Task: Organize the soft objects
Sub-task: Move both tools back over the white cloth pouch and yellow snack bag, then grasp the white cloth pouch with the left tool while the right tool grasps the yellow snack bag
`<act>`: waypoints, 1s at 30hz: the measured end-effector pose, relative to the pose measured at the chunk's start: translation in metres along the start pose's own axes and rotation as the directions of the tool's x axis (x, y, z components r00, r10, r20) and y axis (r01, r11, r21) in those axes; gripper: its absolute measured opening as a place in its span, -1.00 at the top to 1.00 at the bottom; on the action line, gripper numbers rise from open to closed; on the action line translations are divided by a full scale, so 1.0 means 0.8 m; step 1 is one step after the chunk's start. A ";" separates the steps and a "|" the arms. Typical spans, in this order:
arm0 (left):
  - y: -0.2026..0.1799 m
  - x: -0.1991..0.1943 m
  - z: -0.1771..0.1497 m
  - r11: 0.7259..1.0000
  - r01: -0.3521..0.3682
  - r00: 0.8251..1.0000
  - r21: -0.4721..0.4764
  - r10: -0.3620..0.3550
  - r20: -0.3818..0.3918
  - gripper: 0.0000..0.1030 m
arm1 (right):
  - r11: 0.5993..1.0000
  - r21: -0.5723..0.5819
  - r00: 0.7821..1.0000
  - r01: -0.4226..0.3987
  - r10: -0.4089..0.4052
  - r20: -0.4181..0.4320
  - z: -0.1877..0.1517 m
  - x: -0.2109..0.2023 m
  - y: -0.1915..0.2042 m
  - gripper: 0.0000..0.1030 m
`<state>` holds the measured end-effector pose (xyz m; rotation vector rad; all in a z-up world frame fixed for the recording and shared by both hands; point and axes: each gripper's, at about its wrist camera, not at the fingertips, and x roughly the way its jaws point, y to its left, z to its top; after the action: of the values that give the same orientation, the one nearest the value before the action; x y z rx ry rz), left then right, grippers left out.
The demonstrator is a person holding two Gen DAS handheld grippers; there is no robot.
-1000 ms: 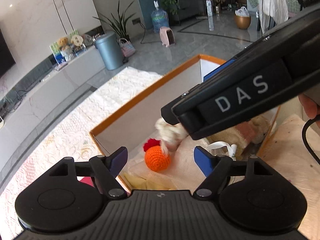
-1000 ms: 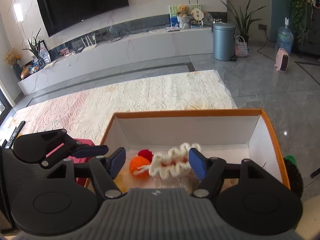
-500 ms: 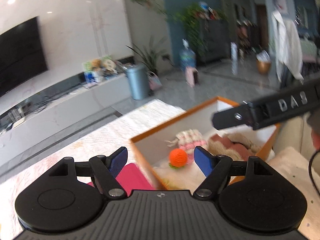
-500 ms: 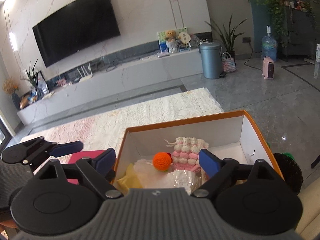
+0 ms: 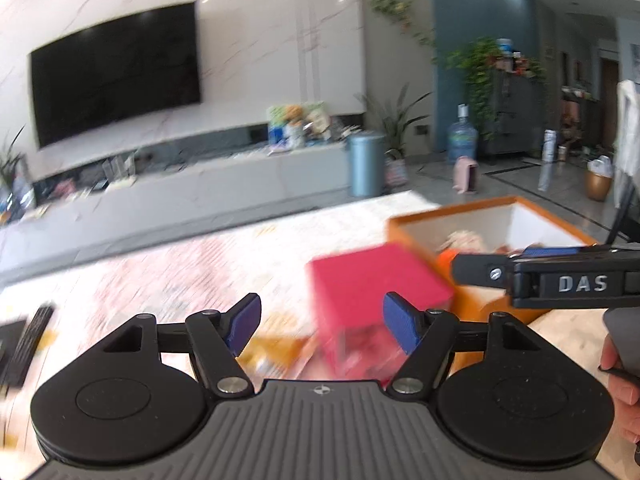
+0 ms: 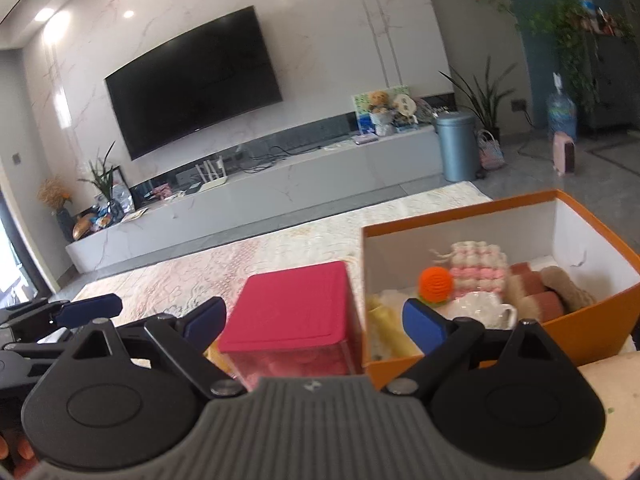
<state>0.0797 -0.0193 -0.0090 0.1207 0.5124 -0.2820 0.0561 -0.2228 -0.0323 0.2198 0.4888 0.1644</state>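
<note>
An orange box [image 6: 460, 211] with white inner walls holds soft things: an orange crochet ball [image 6: 436, 284], a pink-and-white crochet pouch [image 6: 478, 268], brown plush pieces [image 6: 560, 290] and pale cloth. My right gripper [image 6: 314, 322] stands open and empty, back from the box, facing a pink-lidded clear container [image 6: 292, 308]. My left gripper [image 5: 322, 326] is empty; its jaws are closing a little, still wide, with the pink container [image 5: 372, 280] beyond them. The orange box [image 5: 480, 216] sits to its right, behind the right gripper's fingers [image 5: 554, 251].
A patterned cream rug [image 6: 280, 256] lies behind the boxes. Dark remote controls [image 5: 28, 344] lie at the left. A person's hand [image 5: 624, 392] grips the right tool. The left gripper's fingers [image 6: 90, 306] reach in at the left of the right wrist view.
The right gripper let go of the crochet pouch, which now lies in the orange box. Both grippers drew back and swung left, so the pink-lidded container is now in front.
</note>
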 end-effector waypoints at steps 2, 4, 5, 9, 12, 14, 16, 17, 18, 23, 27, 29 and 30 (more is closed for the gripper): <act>0.025 -0.004 -0.013 0.998 -0.036 0.999 -0.047 0.035 -0.033 -0.59 | 0.999 -0.029 1.000 -0.020 0.020 -0.002 -0.011 0.003 0.020 -0.81; 0.050 -0.004 -0.022 0.992 -0.077 0.995 -0.095 0.071 -0.070 -0.56 | 0.996 -0.070 0.998 -0.052 0.050 -0.026 -0.019 0.012 0.040 -0.81; 0.061 -0.005 -0.026 0.988 -0.093 0.993 -0.125 0.083 -0.087 -0.55 | 0.993 -0.099 0.997 -0.069 0.065 -0.041 -0.022 0.018 0.051 -0.81; 0.113 -0.013 -0.042 0.955 -0.129 0.987 -0.268 0.096 -0.133 -0.52 | 0.969 -0.209 0.990 -0.129 0.113 -0.090 -0.033 0.039 0.093 -0.81; 0.143 -0.022 -0.057 0.934 -0.152 0.983 -0.322 0.109 -0.149 -0.52 | 0.945 -0.280 0.982 -0.167 0.135 -0.129 -0.039 0.058 0.119 -0.79; 0.158 -0.026 -0.069 0.924 -0.167 0.979 -0.344 0.116 -0.165 -0.52 | 0.929 -0.322 0.979 -0.182 0.140 -0.149 -0.042 0.073 0.134 -0.71; 0.172 -0.025 -0.077 0.908 -0.173 0.977 -0.382 0.108 -0.185 -0.52 | 0.910 -0.362 0.974 -0.200 0.144 -0.176 -0.045 0.089 0.147 -0.67; 0.179 -0.022 -0.079 0.899 -0.171 0.976 -0.404 0.097 -0.197 -0.52 | 0.903 -0.376 0.972 -0.206 0.144 -0.186 -0.048 0.097 0.153 -0.65; 0.184 -0.019 -0.080 0.892 -0.166 0.975 -0.420 0.086 -0.204 -0.52 | 0.895 -0.391 0.970 -0.213 0.145 -0.196 -0.050 0.104 0.157 -0.57; 0.204 0.001 -0.087 0.877 -0.157 0.973 -0.453 0.060 -0.221 -0.52 | 0.844 -0.485 0.962 -0.230 0.121 -0.246 -0.055 0.147 0.177 -0.43; 0.215 0.030 -0.089 0.852 -0.183 0.961 -0.490 0.051 -0.271 -0.57 | 0.798 -0.559 0.956 -0.225 0.070 -0.285 -0.057 0.182 0.185 -0.30; 0.224 0.048 -0.090 0.837 -0.210 0.952 -0.505 0.058 -0.299 -0.60 | 0.776 -0.585 0.949 -0.235 0.053 -0.310 -0.058 0.202 0.190 -0.29; 0.228 0.055 -0.090 0.831 -0.220 0.949 -0.512 0.059 -0.311 -0.60 | 0.764 -0.600 0.947 -0.237 0.044 -0.318 -0.058 0.210 0.193 -0.27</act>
<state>0.1366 0.1579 -0.0851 -0.3616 0.8490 0.0383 0.1643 -0.0315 -0.1093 -0.4468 0.6791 0.5083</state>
